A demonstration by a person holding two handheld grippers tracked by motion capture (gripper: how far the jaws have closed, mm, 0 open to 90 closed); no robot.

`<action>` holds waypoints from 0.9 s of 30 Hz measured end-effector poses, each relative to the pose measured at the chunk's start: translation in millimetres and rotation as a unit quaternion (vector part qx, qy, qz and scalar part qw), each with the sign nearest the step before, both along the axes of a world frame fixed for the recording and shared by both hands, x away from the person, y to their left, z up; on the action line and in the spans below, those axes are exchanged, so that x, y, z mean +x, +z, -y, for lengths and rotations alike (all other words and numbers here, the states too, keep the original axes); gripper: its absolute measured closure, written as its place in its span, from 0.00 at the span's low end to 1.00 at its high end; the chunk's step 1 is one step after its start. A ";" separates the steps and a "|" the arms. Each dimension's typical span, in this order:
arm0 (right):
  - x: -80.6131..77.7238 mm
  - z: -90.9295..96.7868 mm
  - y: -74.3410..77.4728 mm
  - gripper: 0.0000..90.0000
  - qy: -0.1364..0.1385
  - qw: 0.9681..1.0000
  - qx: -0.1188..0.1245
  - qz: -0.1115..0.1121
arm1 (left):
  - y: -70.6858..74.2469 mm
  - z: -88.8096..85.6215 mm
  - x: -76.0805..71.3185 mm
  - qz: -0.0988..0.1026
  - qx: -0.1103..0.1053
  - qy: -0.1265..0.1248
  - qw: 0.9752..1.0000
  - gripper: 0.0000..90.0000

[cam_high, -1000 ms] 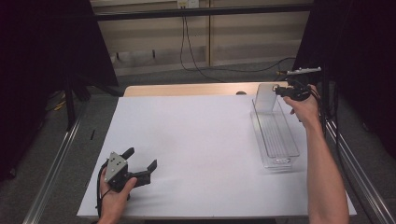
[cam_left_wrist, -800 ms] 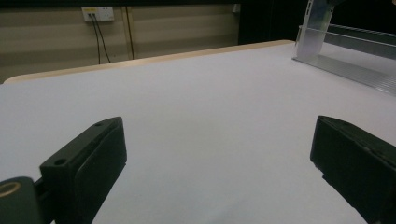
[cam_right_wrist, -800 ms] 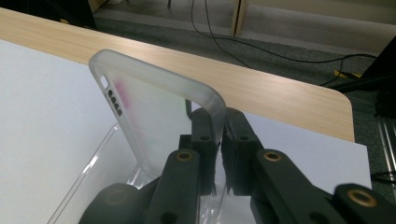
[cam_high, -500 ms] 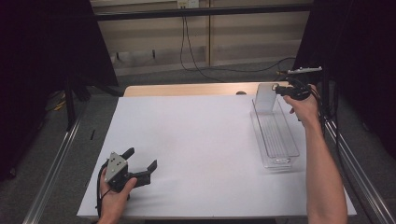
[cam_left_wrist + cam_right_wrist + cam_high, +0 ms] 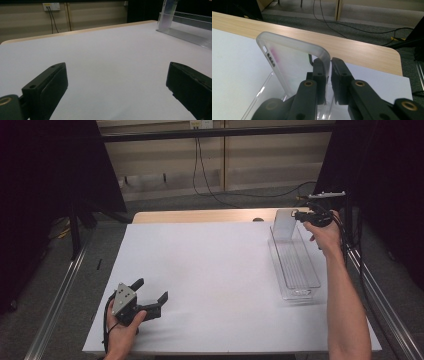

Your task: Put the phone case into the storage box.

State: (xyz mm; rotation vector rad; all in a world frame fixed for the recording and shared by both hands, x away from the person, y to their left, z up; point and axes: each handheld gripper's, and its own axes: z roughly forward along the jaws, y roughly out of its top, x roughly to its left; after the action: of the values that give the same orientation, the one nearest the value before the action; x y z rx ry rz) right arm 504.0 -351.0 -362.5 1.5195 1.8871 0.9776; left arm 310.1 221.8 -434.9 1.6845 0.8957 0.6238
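The right gripper (image 5: 328,75) pinches a frosted phone case (image 5: 294,62) upright over the clear tray (image 5: 295,270) (far counter edge), while the left gripper (image 5: 150,292) rests spread.

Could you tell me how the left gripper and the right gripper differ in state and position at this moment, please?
The left gripper stands wide open with nothing between its jaws, while the right gripper is shut on the edge of a frosted phone case. The left gripper sits low at the near left of the white table; the right gripper is raised at the far right, above the end of a clear tray. Both are hand-held with black jaws.
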 end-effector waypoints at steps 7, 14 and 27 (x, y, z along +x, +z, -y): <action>-0.5 1.5 0.0 0.84 -0.009 1.000 0.007 -0.003 | 0.3 -1.2 -0.1 0.001 0.000 0.001 1.000 0.04; -2.3 2.0 -0.1 0.80 -0.009 1.000 0.013 -0.008 | 0.2 0.1 -0.1 0.000 0.000 0.000 1.000 0.04; -4.5 -1.9 0.6 0.69 -0.006 1.000 0.003 -0.011 | 0.6 -0.4 -0.2 0.001 0.001 -0.002 1.000 0.04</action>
State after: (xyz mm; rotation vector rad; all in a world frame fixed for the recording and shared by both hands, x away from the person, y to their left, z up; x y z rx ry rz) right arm 499.4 -349.1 -361.9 1.5490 1.8911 0.9650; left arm 309.9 222.2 -434.3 1.6871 0.8893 0.6239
